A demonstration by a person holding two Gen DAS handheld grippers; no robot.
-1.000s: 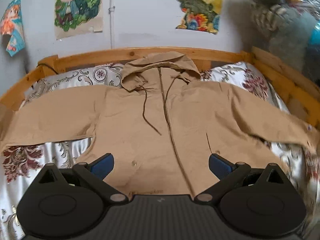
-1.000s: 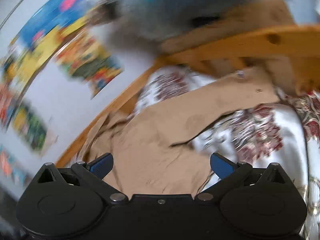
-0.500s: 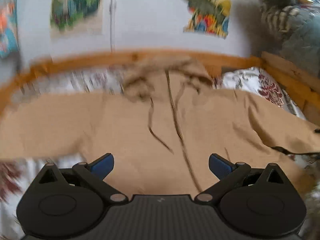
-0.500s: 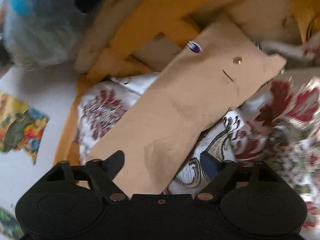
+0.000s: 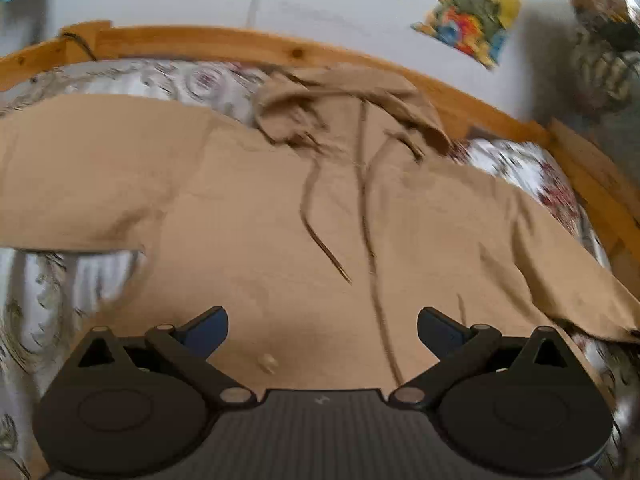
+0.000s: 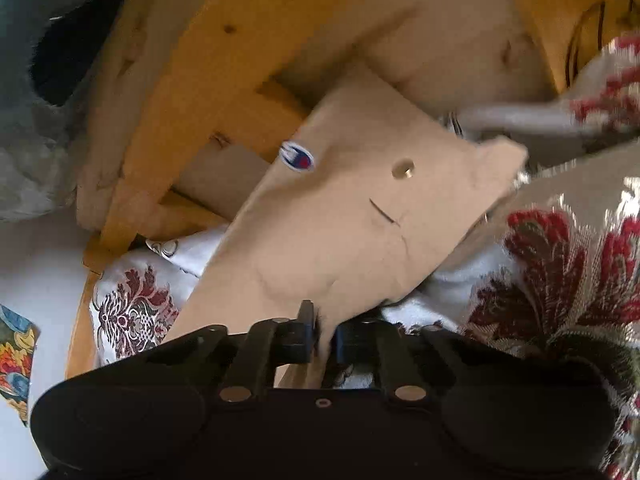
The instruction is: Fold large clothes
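Note:
A tan hooded jacket [image 5: 280, 208] lies face up on the bed, zipper closed, hood toward the headboard, both sleeves spread out. My left gripper [image 5: 322, 320] hovers open over its lower front, with nothing between the fingers. In the right wrist view the jacket's sleeve [image 6: 352, 216] runs away from me to its cuff, which bears a small logo patch [image 6: 297, 156] and a brass snap [image 6: 403, 169]. My right gripper [image 6: 326, 332] has its jaws closing on the sleeve's near edge, and the fabric is pinched between the pads.
A wooden bed frame [image 5: 240, 44] rims the bed; its side rail [image 6: 192, 120] lies just beyond the cuff. A floral bedspread [image 6: 560, 264] covers the mattress. Posters [image 5: 472, 12] hang on the wall, and bundled things [image 5: 600, 60] are piled at the far right.
My right gripper swung to the sleeve near the cuff, dropped, and closed from wide open onto the fabric. My left gripper sank closer to the jacket's front and stayed open.

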